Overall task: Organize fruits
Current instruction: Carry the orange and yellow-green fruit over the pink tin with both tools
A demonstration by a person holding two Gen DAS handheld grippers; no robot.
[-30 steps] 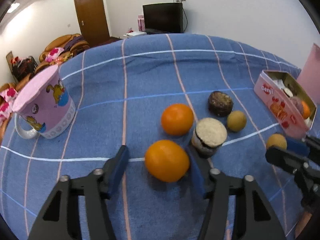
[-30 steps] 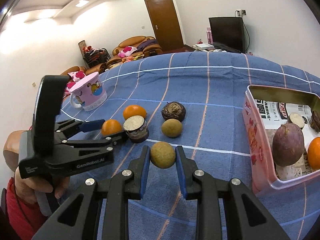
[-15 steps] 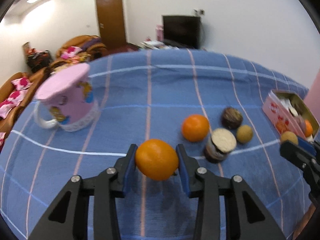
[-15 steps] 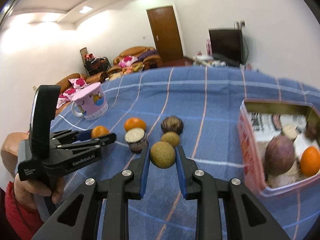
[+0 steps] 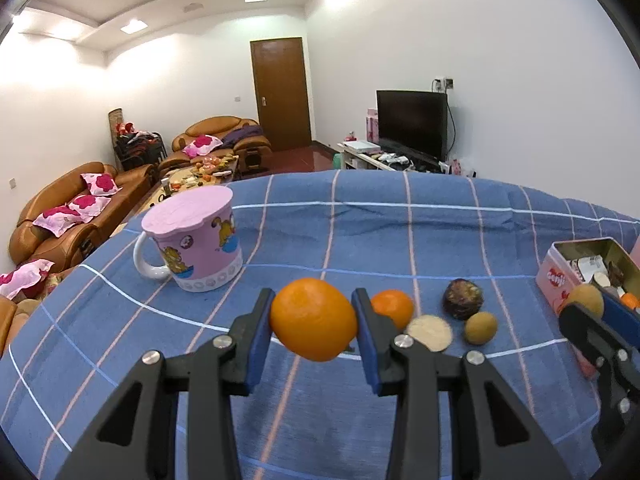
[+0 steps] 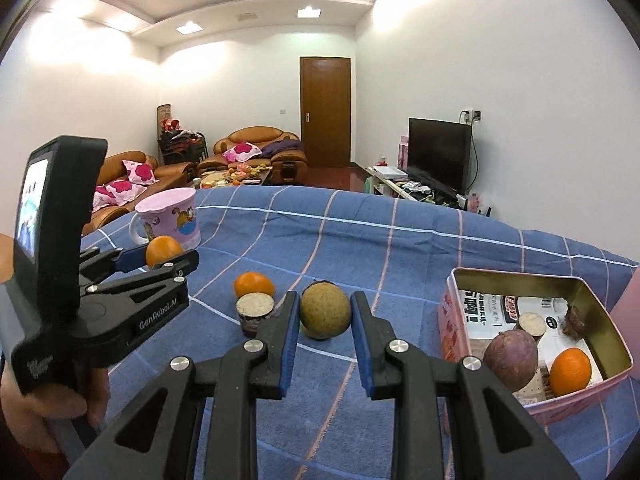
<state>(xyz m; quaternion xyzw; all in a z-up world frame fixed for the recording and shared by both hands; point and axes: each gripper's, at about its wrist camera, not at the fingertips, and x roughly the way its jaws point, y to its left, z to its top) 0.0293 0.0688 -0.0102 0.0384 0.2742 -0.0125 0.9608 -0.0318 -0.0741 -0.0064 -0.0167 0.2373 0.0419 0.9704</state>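
Both jaws clamped on fruit, lifted off the cloth: left gripper (image 5: 314, 320) holds an orange (image 5: 313, 318); right gripper (image 6: 325, 314) holds a brown fruit (image 6: 325, 310); carry step in hand, judged; next needs travel right to the tin (image 6: 516, 276), clear its near wall, release inside; tin half full, free room at back left; loose fruit below, mug (image 5: 196, 246) well left.

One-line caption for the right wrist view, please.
Right gripper holds a tan round fruit above the blue checked cloth, beside the open pink tin of fruit.
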